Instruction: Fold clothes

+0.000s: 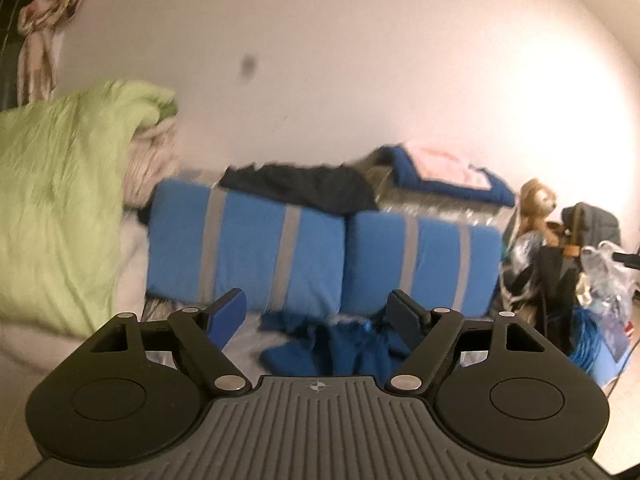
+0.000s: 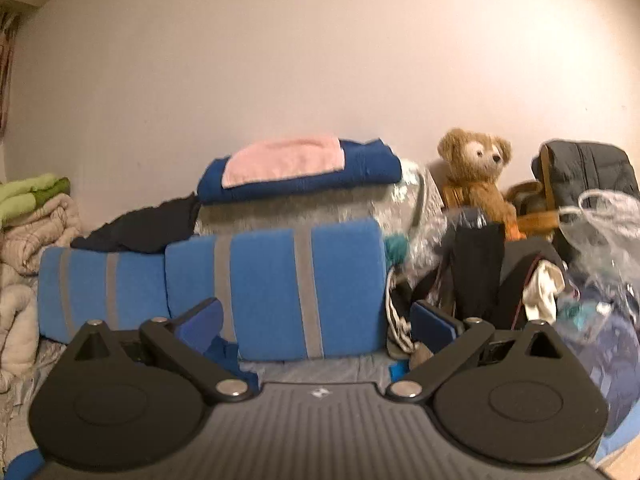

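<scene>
Home bedroom: bedding on a mattress, green duvet [image 1: 60, 184] far left, blue striped cushions [image 2: 276, 292] against plain wall, teddy bear [image 2: 478, 178] far right, folded clothes stacked.

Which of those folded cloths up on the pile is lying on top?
The pink cloth lies on top, resting on the folded dark blue one.

My left gripper [image 1: 318, 314]: matt black plastic, ribbed grey body. Blue garment [image 1: 332, 344]: soft crumpled cloth. Far cushions [image 2: 276, 288]: matt woven cloth. Teddy bear [image 2: 478, 176]: fuzzy plush. Right bag [image 2: 604, 224]: glossy, crinkled clear plastic.
</scene>
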Motion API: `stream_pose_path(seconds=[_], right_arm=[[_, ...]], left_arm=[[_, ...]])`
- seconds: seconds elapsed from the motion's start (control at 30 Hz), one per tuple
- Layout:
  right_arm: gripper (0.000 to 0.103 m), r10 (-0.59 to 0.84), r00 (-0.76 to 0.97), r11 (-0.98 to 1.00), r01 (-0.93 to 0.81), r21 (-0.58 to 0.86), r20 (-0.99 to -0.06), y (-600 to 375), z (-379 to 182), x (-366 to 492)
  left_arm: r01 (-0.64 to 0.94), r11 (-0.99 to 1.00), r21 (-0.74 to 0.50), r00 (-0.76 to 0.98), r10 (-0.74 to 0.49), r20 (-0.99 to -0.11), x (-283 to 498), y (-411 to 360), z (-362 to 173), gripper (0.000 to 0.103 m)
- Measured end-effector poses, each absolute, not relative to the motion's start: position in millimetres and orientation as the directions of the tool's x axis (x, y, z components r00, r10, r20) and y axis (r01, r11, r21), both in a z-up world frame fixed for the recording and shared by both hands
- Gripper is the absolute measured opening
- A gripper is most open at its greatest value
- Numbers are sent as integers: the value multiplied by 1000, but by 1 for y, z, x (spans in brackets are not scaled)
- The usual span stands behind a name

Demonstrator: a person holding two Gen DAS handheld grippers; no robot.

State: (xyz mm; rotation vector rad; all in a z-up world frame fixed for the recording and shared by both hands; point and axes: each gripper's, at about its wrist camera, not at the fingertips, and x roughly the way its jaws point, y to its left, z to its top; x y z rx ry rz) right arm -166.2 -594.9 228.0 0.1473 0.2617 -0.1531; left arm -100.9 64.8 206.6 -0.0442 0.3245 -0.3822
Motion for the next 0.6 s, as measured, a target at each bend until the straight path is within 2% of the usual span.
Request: stream_pose_path(seconds=[0.13, 0.2, 0.47, 0.6], right_arm=[[103, -114, 961, 984, 145, 108, -250, -596, 247, -155], [103, -122, 960, 983, 152, 103, -251, -597, 252, -142], [103, -189, 942, 969, 225, 100, -279, -602, 260, -79], [103, -228, 940, 963, 257, 85, -254, -601, 265, -54]], left_arm=[[385, 921, -57, 885, -386, -259, -83, 51, 224, 81], [404, 913, -49, 876, -402, -265, -69, 44, 227, 81], [395, 910, -129, 873, -415, -256, -1, 17, 226, 81], [401, 910, -100, 880, -414, -233, 26, 5, 231, 81]])
